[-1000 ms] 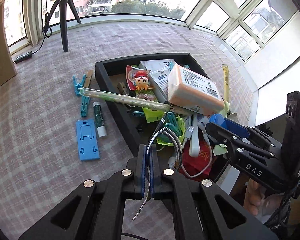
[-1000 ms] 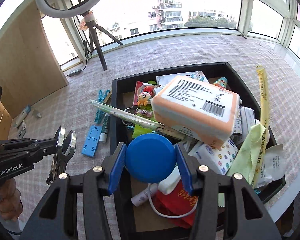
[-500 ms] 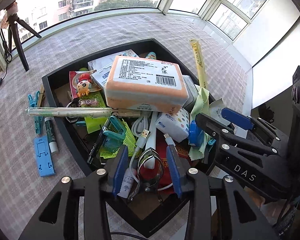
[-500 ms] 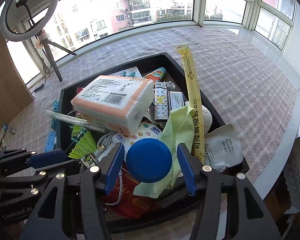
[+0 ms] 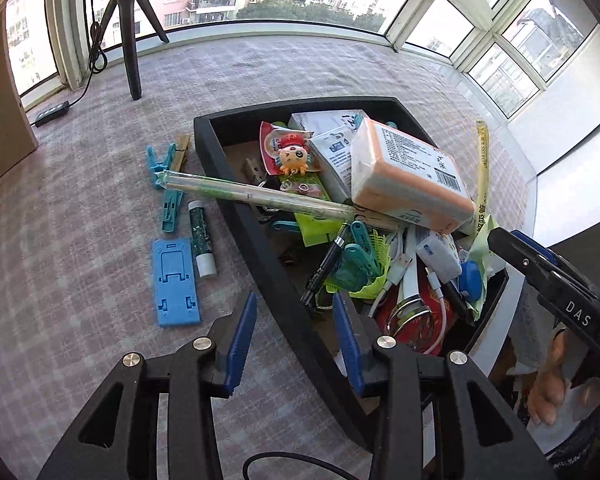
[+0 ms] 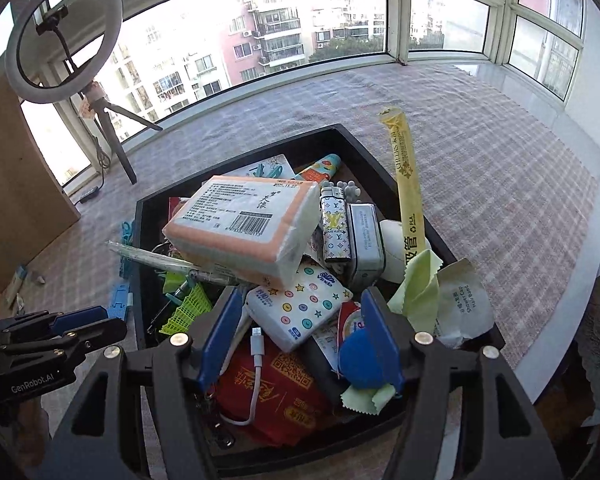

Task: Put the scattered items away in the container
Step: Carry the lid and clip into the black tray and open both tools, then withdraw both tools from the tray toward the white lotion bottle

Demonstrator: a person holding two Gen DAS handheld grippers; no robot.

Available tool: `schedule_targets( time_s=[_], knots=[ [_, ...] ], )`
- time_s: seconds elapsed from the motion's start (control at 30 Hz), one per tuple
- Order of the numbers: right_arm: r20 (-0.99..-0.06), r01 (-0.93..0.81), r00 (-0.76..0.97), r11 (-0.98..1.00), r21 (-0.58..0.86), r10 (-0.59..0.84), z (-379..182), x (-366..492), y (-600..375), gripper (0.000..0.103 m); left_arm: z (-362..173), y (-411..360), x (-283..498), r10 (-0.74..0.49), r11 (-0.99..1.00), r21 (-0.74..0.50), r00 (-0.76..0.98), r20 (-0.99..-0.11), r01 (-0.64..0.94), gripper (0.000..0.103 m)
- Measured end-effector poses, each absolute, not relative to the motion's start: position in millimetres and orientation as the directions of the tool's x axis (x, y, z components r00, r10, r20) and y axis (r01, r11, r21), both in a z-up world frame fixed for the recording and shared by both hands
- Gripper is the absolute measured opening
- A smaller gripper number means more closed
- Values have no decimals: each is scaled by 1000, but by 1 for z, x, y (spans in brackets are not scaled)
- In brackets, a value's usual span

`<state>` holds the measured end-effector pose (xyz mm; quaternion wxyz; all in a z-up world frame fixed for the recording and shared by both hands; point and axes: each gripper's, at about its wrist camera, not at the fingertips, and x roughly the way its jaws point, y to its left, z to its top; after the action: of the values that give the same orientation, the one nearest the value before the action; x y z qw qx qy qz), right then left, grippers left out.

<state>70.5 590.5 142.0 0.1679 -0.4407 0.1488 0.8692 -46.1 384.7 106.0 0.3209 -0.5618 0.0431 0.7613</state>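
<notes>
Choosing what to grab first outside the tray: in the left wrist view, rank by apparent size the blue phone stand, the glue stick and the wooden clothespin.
1. blue phone stand
2. glue stick
3. wooden clothespin, though it lies farther away, so its rank against the glue stick is unsure.

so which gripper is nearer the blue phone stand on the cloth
Left. The left gripper hangs open just beside the blue phone stand, by the tray's outer wall. The right gripper is over the tray's far side.

Home sunroom: bay windows [image 6: 340,32], apartment views

Ring light [image 6: 68,36] on tripod [image 5: 130,36]; power strip [image 5: 52,113] near window; checked cloth [image 5: 60,240]
</notes>
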Motion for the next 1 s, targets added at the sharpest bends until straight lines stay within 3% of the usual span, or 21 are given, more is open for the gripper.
schedule_targets(
  time_s=[0.43, 0.73, 1.0],
  knots=[
    [-809, -221, -588, -963, 154, 6, 148, 34, 511, 61, 84, 231, -94, 328, -931, -261, -270, -905, -256, 37],
    [-841, -82, -529, -980, 182, -112, 125, -3, 437, 61, 78, 144, -106, 242, -970, -218, -326, -914, -110, 37],
    [-888, -38, -439, -985, 168, -134, 96, -24, 395, 61, 73, 39, -131, 154, -981, -186, -373, -915, 51, 41]
  ],
)
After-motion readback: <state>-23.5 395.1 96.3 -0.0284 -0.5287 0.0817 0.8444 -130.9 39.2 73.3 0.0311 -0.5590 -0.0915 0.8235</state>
